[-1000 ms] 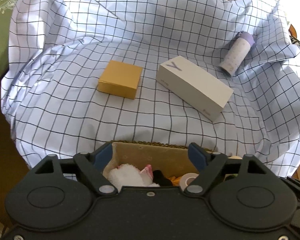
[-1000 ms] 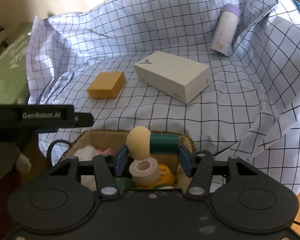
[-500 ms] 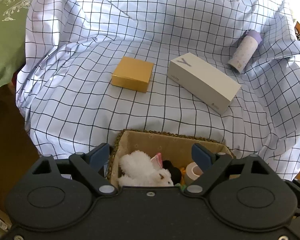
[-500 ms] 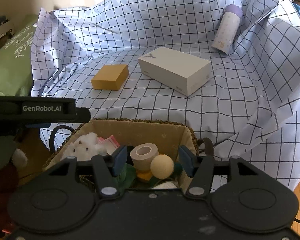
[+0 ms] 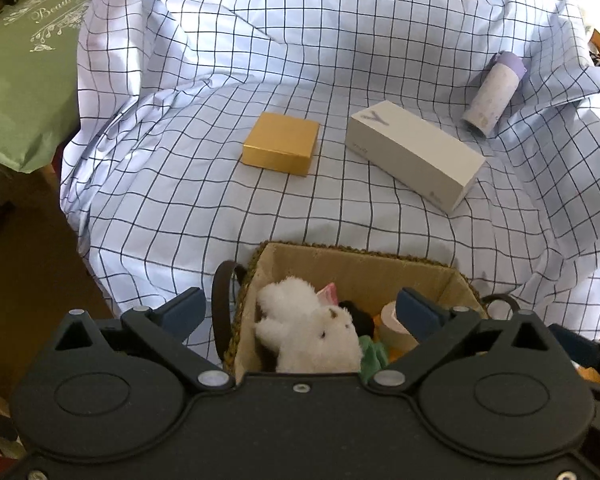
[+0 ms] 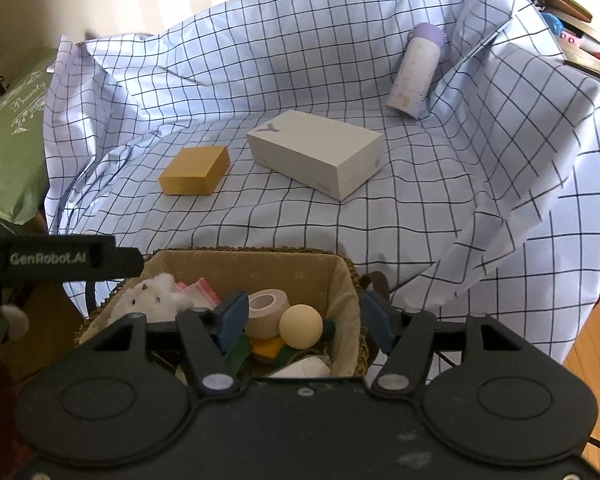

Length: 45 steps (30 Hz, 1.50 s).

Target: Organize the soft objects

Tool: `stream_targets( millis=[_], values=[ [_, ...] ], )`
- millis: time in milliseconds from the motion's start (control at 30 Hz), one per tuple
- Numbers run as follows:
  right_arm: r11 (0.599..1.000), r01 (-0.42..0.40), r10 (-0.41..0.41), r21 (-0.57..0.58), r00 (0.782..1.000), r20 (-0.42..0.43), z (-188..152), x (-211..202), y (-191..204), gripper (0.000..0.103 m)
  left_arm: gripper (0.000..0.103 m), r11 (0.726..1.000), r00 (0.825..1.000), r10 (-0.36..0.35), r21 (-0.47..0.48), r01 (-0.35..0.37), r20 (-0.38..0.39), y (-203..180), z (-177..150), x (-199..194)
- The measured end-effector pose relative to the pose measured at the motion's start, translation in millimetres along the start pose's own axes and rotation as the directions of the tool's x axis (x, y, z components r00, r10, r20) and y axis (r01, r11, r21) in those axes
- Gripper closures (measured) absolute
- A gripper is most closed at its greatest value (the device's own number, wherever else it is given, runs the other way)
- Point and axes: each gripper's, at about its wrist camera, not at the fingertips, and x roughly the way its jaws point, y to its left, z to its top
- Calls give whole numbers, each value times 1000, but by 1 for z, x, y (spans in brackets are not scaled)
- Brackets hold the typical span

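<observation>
A woven basket (image 5: 340,249) with a tan lining stands at the near edge of the checked cloth. A white plush toy (image 5: 312,328) lies in its left half. My left gripper (image 5: 300,312) hovers above it, its jaws opening wide, and nothing touches the pads. In the right wrist view the same basket (image 6: 240,249) holds the plush (image 6: 152,296), a tape roll (image 6: 266,308), a cream ball (image 6: 301,326) and green and yellow bits. My right gripper (image 6: 304,322) hangs over the ball with jaws opening. The ball rests in the basket, clear of both pads.
On the checked cloth (image 5: 180,200) beyond the basket lie a gold box (image 5: 280,148), a long white box (image 5: 412,156) and a purple-capped bottle (image 5: 492,92). A green bag (image 5: 24,80) sits at the left. Wooden floor (image 6: 596,360) shows at the right.
Both grippers have drawn back from the basket and their jaws have widened. The cream ball and a green piece left the right gripper's fingers and now lie in the basket.
</observation>
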Motion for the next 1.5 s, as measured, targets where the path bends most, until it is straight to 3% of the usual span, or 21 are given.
stream_targets(
  millis=[533,1500],
  values=[
    [999,19,-20,34,999,28,-14,-20,-7,35,4,999,998,34,21,-35,49,-9,-25,-29],
    [998,26,-28,60,999,33,-22,-29,-12,34,3,998,998,54,8,-54,37,-11,-42,-37]
  ],
)
